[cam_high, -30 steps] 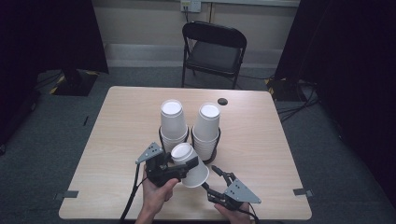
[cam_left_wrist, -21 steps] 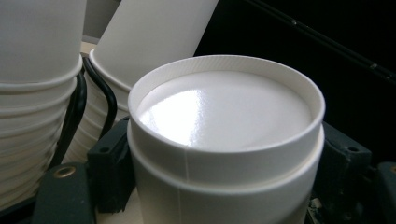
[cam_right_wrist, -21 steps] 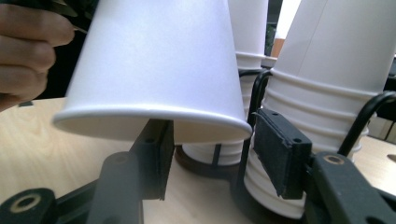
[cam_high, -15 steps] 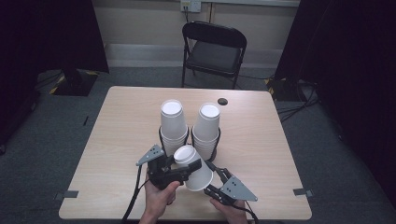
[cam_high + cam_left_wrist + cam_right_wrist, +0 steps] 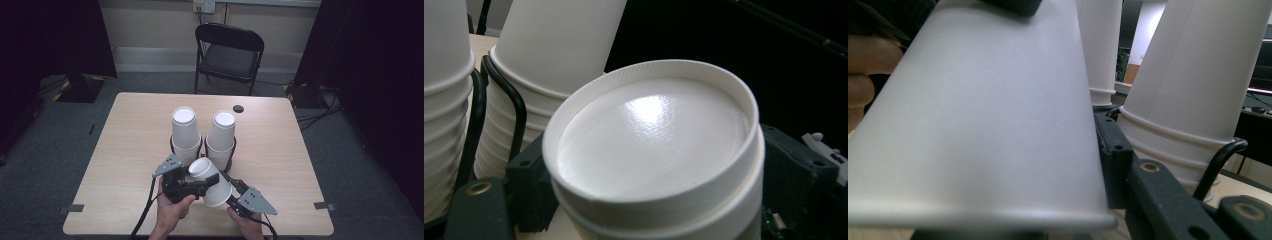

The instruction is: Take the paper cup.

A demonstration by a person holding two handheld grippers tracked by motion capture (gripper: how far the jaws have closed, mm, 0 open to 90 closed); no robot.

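We see the right gripper [image 5: 223, 184] has just been closing onto the white paper cup [image 5: 211, 181], low over the table's near edge. The left gripper [image 5: 192, 187] has just been loosening around it. Since the earlier frame the cup barely shifted; we cannot tell whether the left pads touch it.

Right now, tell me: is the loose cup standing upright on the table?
No, the loose cup lies tilted on its side between the left gripper and the right gripper.

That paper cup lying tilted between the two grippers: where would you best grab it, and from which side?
Probably across the cup's side wall near the wide rim, coming from the person's right, as the right gripper does. The cup is tilted with its closed base up towards the two stacks, and the tapered wall widens towards the rim, giving the jaws a stop.
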